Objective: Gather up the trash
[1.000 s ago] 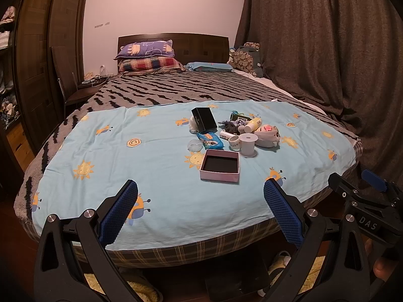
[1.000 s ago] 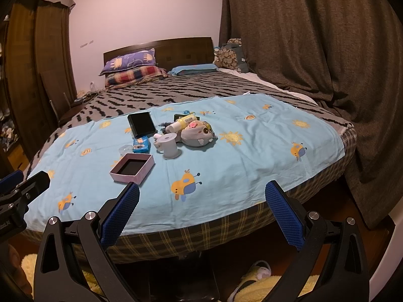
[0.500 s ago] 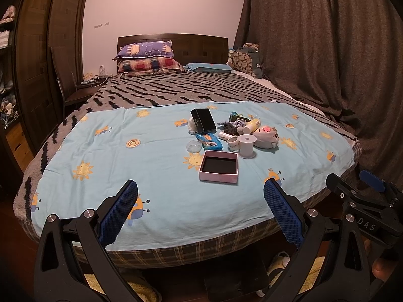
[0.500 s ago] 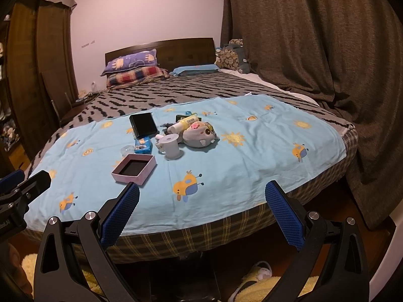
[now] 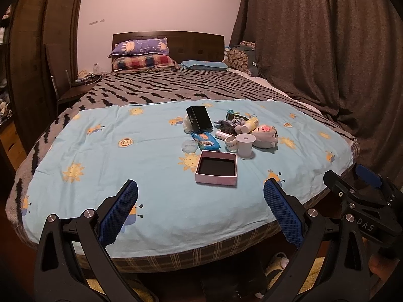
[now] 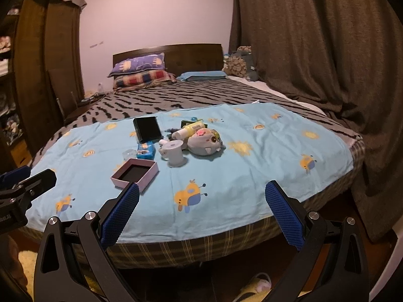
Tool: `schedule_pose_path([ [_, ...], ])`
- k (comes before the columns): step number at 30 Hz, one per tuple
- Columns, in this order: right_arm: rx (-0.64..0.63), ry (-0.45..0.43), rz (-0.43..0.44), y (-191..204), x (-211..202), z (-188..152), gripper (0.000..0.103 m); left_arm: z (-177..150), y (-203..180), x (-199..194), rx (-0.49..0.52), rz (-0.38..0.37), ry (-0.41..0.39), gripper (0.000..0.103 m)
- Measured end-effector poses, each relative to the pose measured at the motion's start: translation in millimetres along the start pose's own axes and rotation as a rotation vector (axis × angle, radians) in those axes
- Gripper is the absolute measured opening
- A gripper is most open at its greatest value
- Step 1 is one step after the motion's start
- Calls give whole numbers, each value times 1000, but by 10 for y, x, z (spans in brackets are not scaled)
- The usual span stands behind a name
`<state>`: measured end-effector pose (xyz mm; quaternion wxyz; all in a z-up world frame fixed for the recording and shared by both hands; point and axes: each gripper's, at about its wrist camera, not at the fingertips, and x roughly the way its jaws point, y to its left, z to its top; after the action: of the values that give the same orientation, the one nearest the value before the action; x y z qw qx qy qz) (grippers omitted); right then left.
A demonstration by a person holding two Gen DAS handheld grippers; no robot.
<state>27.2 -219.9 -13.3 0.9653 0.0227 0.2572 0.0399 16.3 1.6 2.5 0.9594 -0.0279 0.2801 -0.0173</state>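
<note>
Both claws, left claw (image 5: pixel 200 196) and right claw (image 6: pixel 202 196), gape apart before the pink box (image 5: pixel 217 167) and plush toy (image 6: pixel 205 142).

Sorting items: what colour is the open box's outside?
Pink, with a dark inside; clearest in the left wrist view.

Both wrist views at bed (image 5: pixel 161 196) foot, facing headboard (shared clutter)

Junk pile on my bed sheet

Open pink box (image 5: pixel 216 170) sits nearest; blue wrapper (image 5: pixel 205 141) lies flat at its 11 o'clock, black box (image 5: pixel 199 118) tilted beyond, white spool (image 5: pixel 245 145) upright at 1 o'clock.
</note>
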Motion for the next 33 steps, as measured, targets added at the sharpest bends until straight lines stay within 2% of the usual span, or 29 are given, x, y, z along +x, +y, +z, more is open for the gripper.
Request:
schedule_pose_path([
  [6,92,52,18,-194,286,-4,100,-28,-27,275,41,33,28,95],
  [11,111,75,-1,-270,538,-51,100,-39,-12,648,11,-14,100,95],
  [16,129,125,-6,-348,944,-39,100,-60,-132,1044,33,-6,178,95],
  [21,125,165,9,-394,1411,54,100,-59,-169,1390,25,-56,229,95],
  [33,67,173,87,-352,2154,422,100,11,-208,1834,20,-93,260,94],
])
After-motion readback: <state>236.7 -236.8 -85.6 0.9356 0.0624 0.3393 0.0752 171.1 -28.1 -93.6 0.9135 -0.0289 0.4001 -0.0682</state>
